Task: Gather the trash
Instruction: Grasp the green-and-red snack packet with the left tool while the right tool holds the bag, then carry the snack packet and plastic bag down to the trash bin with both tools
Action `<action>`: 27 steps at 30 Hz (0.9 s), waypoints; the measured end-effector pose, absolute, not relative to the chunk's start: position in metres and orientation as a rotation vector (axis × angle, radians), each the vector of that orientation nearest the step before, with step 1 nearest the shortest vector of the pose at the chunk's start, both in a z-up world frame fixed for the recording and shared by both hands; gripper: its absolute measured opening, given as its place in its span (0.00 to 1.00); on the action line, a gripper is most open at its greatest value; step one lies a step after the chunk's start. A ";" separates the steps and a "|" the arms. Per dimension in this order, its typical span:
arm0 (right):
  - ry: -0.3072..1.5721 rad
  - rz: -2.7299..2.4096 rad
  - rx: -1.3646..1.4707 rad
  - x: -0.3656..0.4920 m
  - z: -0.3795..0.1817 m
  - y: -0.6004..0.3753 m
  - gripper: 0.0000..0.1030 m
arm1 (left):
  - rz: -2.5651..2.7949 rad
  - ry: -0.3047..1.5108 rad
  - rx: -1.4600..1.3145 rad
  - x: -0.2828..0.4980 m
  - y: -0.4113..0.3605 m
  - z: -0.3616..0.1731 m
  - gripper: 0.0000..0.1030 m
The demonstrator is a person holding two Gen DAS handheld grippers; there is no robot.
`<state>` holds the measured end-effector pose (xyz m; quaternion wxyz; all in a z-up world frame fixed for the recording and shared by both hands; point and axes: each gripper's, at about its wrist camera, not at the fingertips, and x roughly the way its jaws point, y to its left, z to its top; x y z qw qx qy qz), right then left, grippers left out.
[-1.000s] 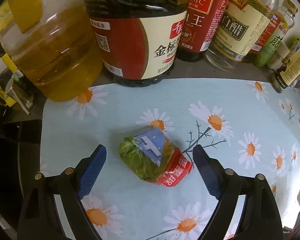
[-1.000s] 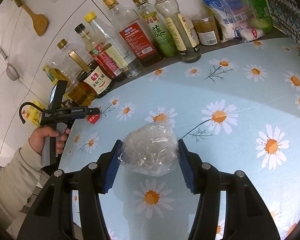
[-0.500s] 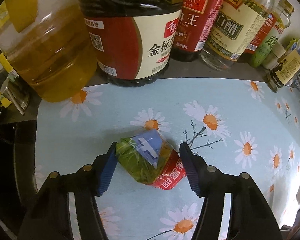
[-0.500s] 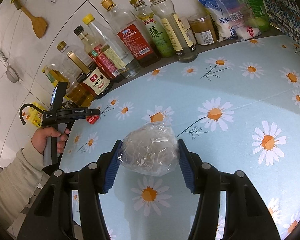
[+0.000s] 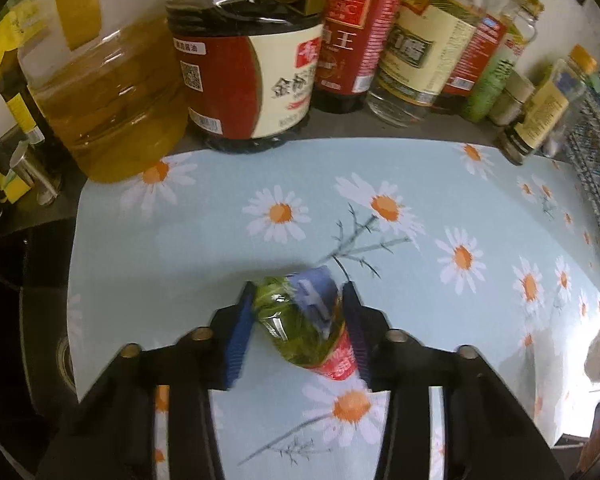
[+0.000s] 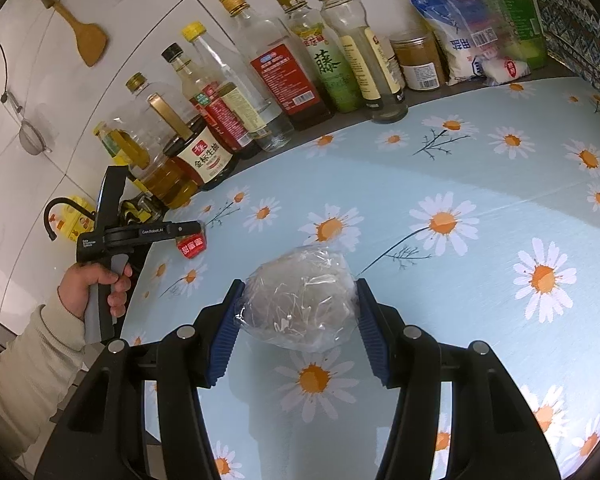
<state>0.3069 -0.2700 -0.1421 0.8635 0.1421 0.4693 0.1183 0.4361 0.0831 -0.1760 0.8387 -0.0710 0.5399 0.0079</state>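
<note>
Closing my left tongs (image 5: 298,322) across the light, crinkly, slippery wrapper (image 5: 306,330) mid-body, my right tongs (image 6: 298,306) clamp the soft plastic wad (image 6: 298,304).

One crumpled clear bag (image 6: 300,304), one green-and-red wrapper (image 5: 304,320), two grippers, one wooden spatula (image 6: 80,36).

Left wrist view is running dim and motion-smeared, bottles (image 5: 256,80) beyond the claw blurring. Right wrist view is showing brighter, sharp; cloth (image 6: 500,184) glaring ahead-right. Fisheye is bending, darkening edges.
</note>
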 end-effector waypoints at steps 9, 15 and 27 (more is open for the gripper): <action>0.985 0.268 0.285 0.299 -0.139 -0.257 0.53 | -0.049 1.114 -0.189 0.411 0.078 -0.168 0.27; 0.978 0.277 0.276 0.293 -0.134 -0.249 0.53 | -0.079 1.088 -0.194 0.393 0.071 -0.161 0.22; 0.973 0.296 0.247 0.275 -0.126 -0.231 0.53 | -0.112 1.042 -0.225 0.357 0.070 -0.147 0.18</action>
